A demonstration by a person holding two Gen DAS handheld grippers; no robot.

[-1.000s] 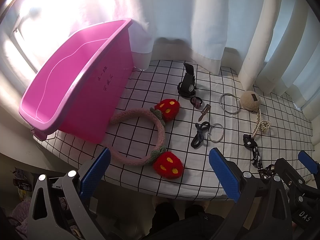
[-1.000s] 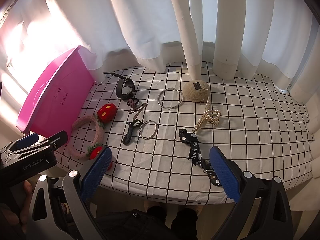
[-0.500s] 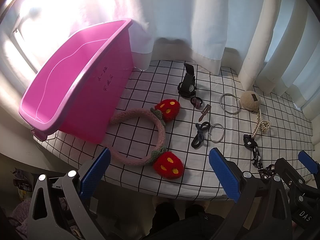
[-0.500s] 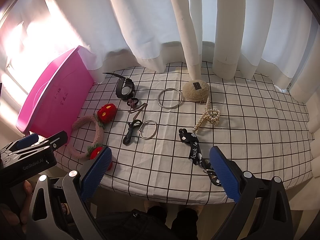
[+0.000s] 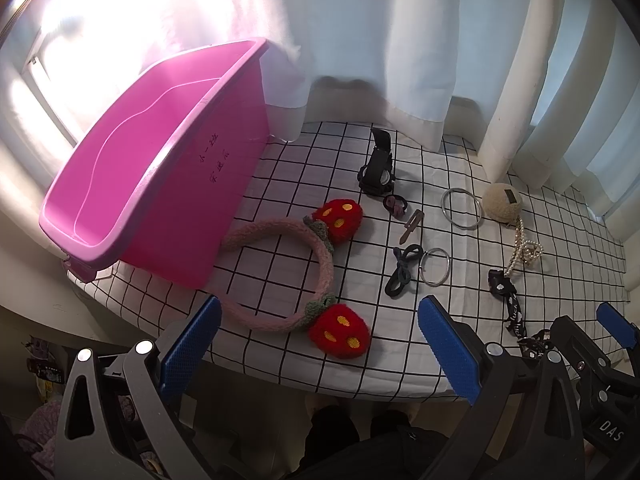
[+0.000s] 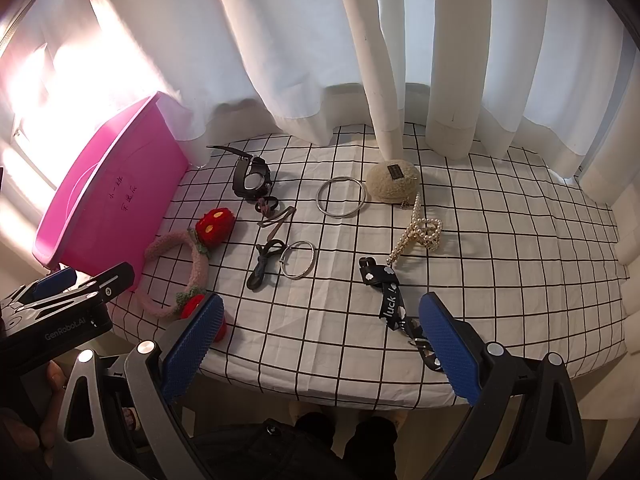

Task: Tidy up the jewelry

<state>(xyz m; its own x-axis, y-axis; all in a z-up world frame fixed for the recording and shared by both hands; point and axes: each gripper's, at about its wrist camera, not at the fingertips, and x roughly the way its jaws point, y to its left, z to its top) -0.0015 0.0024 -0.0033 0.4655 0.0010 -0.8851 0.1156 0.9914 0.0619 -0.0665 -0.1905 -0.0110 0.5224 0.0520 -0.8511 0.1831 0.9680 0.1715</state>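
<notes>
A pink bin (image 5: pixel 160 184) (image 6: pixel 100 208) stands at the table's left. Jewelry lies on the checked cloth: a pink strawberry headband (image 5: pixel 320 264) (image 6: pixel 196 264), a black watch (image 5: pixel 376 172) (image 6: pixel 252 180), a large silver bangle (image 5: pixel 460 204) (image 6: pixel 340 198), a small silver bangle (image 5: pixel 436 266) (image 6: pixel 298 258), a black hair tie (image 5: pixel 400 270) (image 6: pixel 262 264), a pearl clip (image 5: pixel 524 252) (image 6: pixel 420 232), a fluffy cream clip (image 5: pixel 502 202) (image 6: pixel 394 180) and a black ribbon (image 5: pixel 508 304) (image 6: pixel 388 300). My left gripper (image 5: pixel 316 352) and right gripper (image 6: pixel 316 344) are open and empty at the front edge.
White curtains (image 6: pixel 320 60) hang behind the table. A small scrunchie (image 5: pixel 394 204) and a brown hair clip (image 5: pixel 412 226) lie near the watch. The table's front edge (image 6: pixel 320 392) is just under both grippers.
</notes>
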